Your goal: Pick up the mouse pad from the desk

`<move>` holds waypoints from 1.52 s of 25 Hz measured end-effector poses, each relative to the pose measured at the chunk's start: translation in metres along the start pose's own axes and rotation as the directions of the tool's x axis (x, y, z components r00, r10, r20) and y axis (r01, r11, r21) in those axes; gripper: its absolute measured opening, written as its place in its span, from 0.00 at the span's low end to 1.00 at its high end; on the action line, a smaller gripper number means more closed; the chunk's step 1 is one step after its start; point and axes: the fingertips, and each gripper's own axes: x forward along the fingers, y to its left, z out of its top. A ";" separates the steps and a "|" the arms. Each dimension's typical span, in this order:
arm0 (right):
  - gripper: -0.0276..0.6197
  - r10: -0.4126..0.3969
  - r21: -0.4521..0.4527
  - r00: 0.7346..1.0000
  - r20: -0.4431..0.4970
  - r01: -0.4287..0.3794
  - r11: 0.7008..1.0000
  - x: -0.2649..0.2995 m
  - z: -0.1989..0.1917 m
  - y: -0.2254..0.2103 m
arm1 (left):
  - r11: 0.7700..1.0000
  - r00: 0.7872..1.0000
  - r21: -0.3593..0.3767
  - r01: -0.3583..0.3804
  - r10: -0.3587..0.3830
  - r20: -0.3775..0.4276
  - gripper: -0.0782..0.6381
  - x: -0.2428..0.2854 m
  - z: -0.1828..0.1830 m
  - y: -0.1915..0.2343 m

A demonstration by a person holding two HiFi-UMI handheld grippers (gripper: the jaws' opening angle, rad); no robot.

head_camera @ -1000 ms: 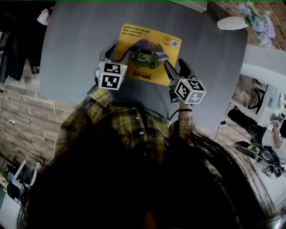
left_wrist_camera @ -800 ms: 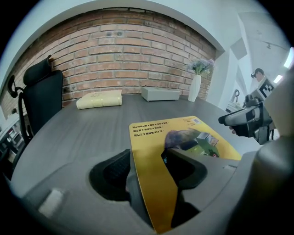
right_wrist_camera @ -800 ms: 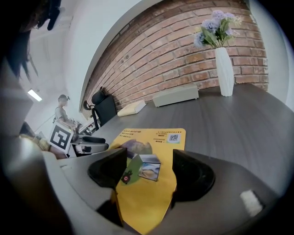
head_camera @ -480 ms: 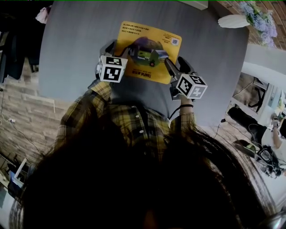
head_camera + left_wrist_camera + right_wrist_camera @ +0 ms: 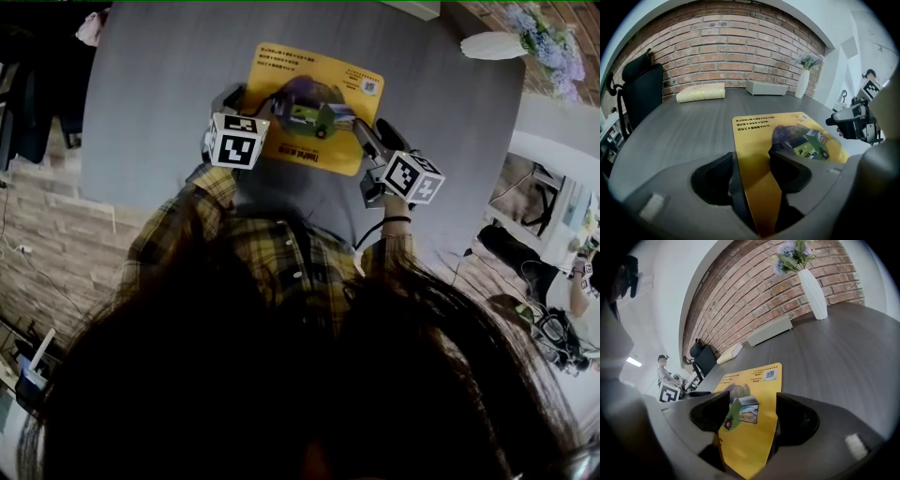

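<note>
The yellow mouse pad (image 5: 309, 70) with a car picture lies on the grey desk (image 5: 159, 94). My left gripper (image 5: 251, 101) is at its near left corner. In the left gripper view the pad (image 5: 759, 136) runs between the jaws of that gripper (image 5: 750, 161). Those jaws have just been opening and stand wide, not pressing on it. My right gripper (image 5: 373, 134) is at the near right corner. In the right gripper view the pad (image 5: 750, 380) likewise lies between that gripper's (image 5: 752, 404) wide-apart jaws.
A white vase of flowers (image 5: 492, 47) stands at the desk's far right. A grey box (image 5: 766, 87) and a pale cushion (image 5: 701, 93) lie along the brick wall. A black chair (image 5: 640, 89) is at the left. The person's plaid sleeves hang over the near edge.
My left gripper has sunk a little over the pad's near left corner. My right gripper has rolled and shifted slightly right. The pad lies where it was.
</note>
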 end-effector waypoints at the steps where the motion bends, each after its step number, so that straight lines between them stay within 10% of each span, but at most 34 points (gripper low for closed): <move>1: 0.49 0.003 0.012 1.000 -0.003 -0.003 1.000 0.000 -0.001 -0.001 | 1.000 1.000 0.001 0.001 -0.001 -0.001 0.46 0.000 0.000 0.000; 38: 0.51 0.088 0.288 0.933 -0.350 0.017 0.958 0.004 -0.034 -0.011 | 0.999 0.999 0.029 -0.015 0.014 0.040 0.47 -0.002 0.001 -0.001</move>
